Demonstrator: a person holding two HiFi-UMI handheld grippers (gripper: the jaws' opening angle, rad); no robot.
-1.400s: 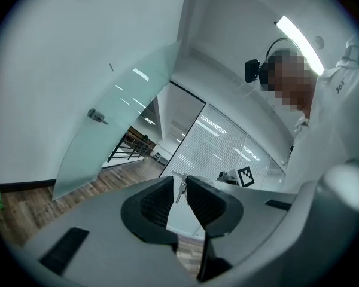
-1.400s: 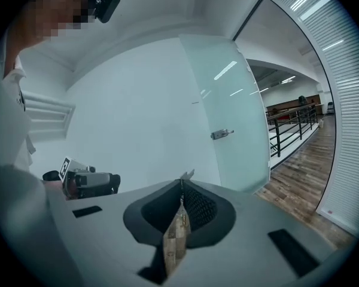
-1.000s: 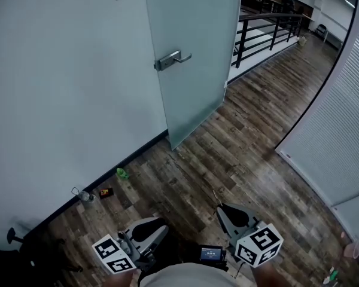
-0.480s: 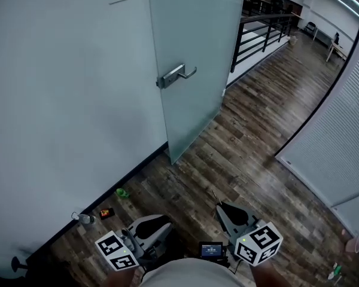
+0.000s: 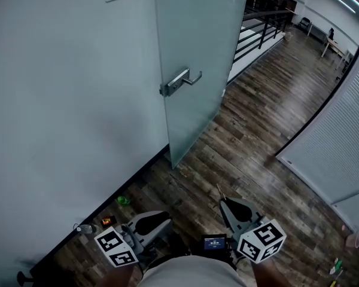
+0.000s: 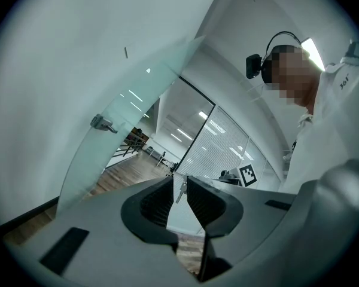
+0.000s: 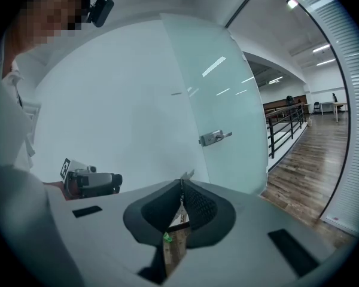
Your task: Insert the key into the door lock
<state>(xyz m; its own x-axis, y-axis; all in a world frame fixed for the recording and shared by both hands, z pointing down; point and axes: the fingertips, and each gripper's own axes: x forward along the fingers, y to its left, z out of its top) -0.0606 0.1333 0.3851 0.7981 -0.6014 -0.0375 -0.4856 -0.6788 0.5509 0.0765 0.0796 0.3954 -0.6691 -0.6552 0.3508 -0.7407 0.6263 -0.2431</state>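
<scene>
The right hand-held gripper [image 7: 180, 185] is clenched on a small silver metal key [image 7: 188, 174]. Its dark ribbed pads are pressed together, and the key's tip is seen jutting past them toward 12 o'clock. In the head view the key is seen as a thin sliver just ahead of that gripper, over the dark wood-plank floor [image 5: 245, 136] and well apart from the door.

The left hand-held gripper [image 6: 180, 183] is released, its jaws set slightly apart with nothing gripped. A small key shape is seen through the narrow gap, and whether it touches the pads cannot be told. In the head view both grippers are held low, the left at 7 o'clock and the right at 5 o'clock.

The pale frosted glass door [image 5: 194, 52] is found at 12 o'clock, angled away from the plain pale wall [image 5: 66, 100]. A brushed metal lever handle [image 5: 180, 81] is mounted near its left edge. A black metal railing [image 5: 266, 26] is seen beyond the door at 1 o'clock, and a white slatted blind wall [image 5: 341, 136] at 3 o'clock. By the foot of the wall at 8 o'clock, a small green object [image 5: 124, 201] and a small orange-and-black object [image 5: 106, 221] are seen on the floor.
</scene>
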